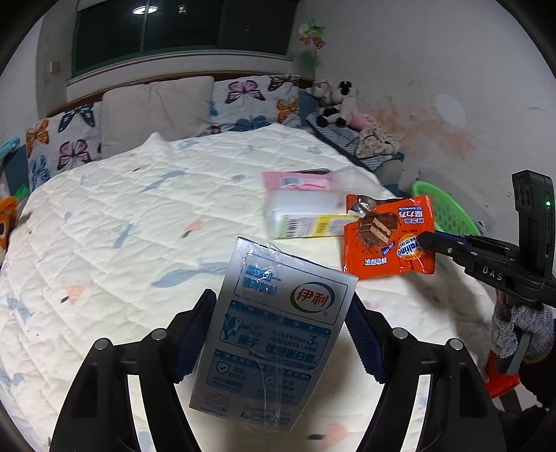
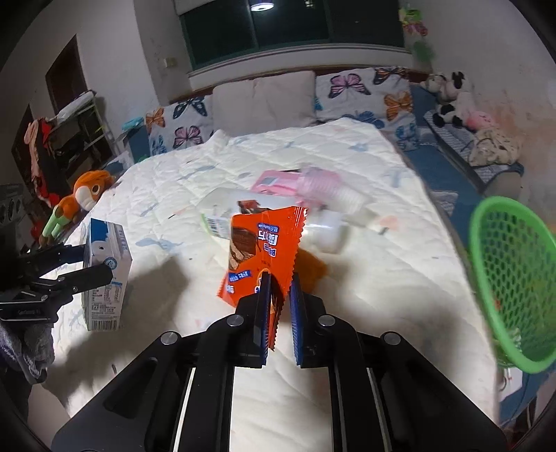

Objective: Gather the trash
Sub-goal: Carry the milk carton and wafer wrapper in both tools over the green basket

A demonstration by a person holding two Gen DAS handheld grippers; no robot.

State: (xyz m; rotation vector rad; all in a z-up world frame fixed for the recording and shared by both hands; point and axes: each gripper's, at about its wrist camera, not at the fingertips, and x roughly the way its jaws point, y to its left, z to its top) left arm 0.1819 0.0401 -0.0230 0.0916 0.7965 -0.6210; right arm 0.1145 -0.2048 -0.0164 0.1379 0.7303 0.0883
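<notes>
Left tongs (image 1: 278, 342) are clamped on a blue-printed milk carton (image 1: 274, 333); right tongs (image 2: 280, 306) pinch an orange snack wrapper (image 2: 260, 250). Neither is dropped in the green mesh basket (image 2: 510, 278) yet; a pink packet (image 2: 278, 182) and a clear plastic bottle (image 2: 330, 194) remain on the quilted bed (image 2: 382, 278), left of the basket.

Bedroom at night: dark window (image 1: 180, 31) on the far wall, ceiling light reflected. Bed (image 1: 121, 215) with butterfly pillows (image 1: 253, 101) below it.

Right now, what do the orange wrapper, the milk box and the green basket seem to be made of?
Orange wrapper: likely glossy plastic film, with crinkles and a serrated edge. Milk box: apparently coated paperboard, with flat printed faces. Green basket: looks like molded plastic mesh.
</notes>
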